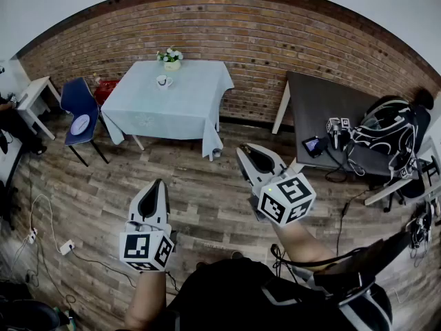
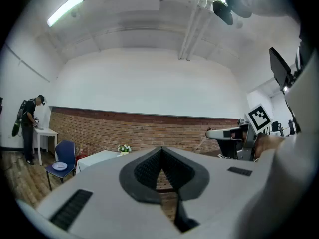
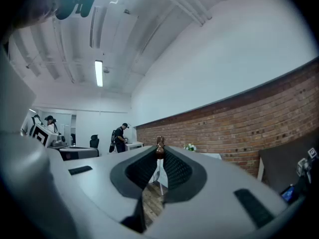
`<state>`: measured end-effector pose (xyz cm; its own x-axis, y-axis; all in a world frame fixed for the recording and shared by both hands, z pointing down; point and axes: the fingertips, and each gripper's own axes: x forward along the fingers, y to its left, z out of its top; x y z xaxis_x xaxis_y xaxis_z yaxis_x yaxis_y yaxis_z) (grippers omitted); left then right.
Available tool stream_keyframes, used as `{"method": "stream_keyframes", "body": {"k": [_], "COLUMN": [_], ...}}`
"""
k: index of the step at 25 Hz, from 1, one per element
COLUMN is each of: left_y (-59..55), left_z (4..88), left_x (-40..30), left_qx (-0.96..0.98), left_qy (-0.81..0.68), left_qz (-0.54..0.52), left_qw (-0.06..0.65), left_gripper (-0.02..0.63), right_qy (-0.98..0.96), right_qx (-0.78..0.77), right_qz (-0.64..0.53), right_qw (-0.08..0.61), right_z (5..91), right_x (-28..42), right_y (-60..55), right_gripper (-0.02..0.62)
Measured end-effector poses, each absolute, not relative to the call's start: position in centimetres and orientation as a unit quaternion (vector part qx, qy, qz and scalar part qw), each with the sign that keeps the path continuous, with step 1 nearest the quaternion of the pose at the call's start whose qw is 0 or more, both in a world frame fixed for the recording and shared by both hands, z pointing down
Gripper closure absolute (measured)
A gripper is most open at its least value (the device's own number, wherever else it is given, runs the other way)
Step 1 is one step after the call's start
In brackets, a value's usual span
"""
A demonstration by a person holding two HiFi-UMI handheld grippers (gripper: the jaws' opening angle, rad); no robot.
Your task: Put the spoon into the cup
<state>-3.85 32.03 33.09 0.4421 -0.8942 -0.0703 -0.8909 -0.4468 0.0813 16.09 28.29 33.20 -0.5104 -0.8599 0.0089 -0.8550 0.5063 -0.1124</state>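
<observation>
1. Across the room from you, the cup [image 1: 164,81] stood on the cloth-covered table [image 1: 180,112], near a small pot of flowers [image 1: 170,56]. It was too small in the head view to tell what, if anything, was inside it.
2. Your right hand-held gripper [image 1: 242,149] had its jaws drawn nearly together, pinching a small brown piece right at their tips. I took that piece to be the end of the spoon [image 3: 159,145], though very little of it showed.
3. Your left hand-held gripper [image 1: 159,183] was closed tip to tip with nothing between the jaws. It was held level just beside the right one.
4. Both hand-held grippers were out over the wooden floor [image 1: 207,198], well apart from the table.
5. By my reading, the pick-up looked done if that brown piece was indeed the spoon. You had yet to walk to the table, line the spoon up above the cup and let it go inside.
</observation>
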Motion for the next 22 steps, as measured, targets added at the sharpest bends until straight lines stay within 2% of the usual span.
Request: {"method": "stream_keyframes", "body": {"k": [13,22], "left_y": [32.6,32.6], "left_z": [33.4,32.7], "left_x": [-5.3,-7.0], "left_qx": [0.849,0.857], "left_qy": [-0.525,-0.510], "left_qz": [-0.058,-0.067], "left_qw": [0.025,0.019], "left_gripper": [0.597,0.597], "right_qy": [0.865,0.860], "right_qx": [-0.499,-0.506], "right_qz": [-0.049,-0.051], "right_qw": [0.011,0.028], "right_z": [33.1,32.6], "right_x": [14.7,12.9], "right_y": [29.1,28.9], "right_gripper": [0.546,0.546]}}
